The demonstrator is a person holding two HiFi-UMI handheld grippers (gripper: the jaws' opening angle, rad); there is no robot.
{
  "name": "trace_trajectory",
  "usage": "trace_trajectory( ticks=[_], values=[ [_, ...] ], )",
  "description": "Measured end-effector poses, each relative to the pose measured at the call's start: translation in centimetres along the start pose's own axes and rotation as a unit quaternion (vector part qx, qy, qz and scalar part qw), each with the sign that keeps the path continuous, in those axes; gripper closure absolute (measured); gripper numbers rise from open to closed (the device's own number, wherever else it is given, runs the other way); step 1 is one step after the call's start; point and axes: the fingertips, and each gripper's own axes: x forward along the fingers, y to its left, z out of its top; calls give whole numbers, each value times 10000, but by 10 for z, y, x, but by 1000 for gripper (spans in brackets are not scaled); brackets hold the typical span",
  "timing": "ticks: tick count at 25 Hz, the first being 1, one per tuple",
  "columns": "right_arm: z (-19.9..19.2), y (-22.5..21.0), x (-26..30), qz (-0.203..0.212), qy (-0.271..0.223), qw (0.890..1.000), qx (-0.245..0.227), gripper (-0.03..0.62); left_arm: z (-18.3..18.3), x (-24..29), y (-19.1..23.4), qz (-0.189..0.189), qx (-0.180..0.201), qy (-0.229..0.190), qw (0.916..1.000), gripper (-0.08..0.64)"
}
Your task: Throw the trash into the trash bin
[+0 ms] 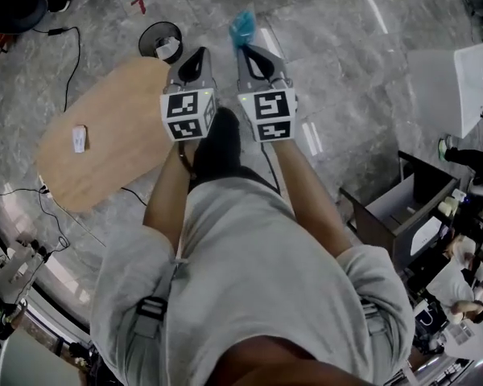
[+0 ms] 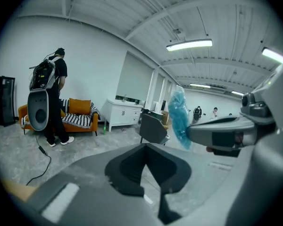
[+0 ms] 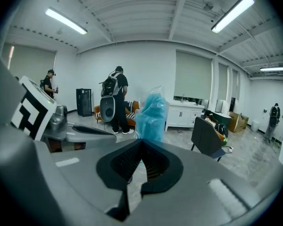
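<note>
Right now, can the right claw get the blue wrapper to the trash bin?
Probably yes. The right claw, shut on the blue plastic wrapper, is held ahead of the person, and the open-topped trash bin stands on the floor just ahead and left. Only the left claw sits nearer that side.

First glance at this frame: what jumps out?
A crumpled blue wrapper sticks out of the shut right gripper, top centre of the head view. Beside it the left gripper is shut on nothing. Just beyond, to the left, a small black bin stands on the floor at the end of an oval wooden table.
</note>
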Motion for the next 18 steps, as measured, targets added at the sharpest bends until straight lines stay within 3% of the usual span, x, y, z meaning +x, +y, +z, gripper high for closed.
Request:
trace_trajectory(
  ticks=[4,10,14,18],
  values=[
    [19,-20,65,352,192,9989,-249,583,28,48,30,258,-176,-88,9995,541],
    [51,-18,135,1079,271,9923,-548,583,47,75,77,927,-581,-93,9940,541],
    [64,16,185,1627,368,9828,-792,583,46,77,124,1318,-782,-73,9882,541],
    [68,64,222,2328,436,9638,-1223,583,36,65,176,1986,-1174,-165,9729,541]
  ],
)
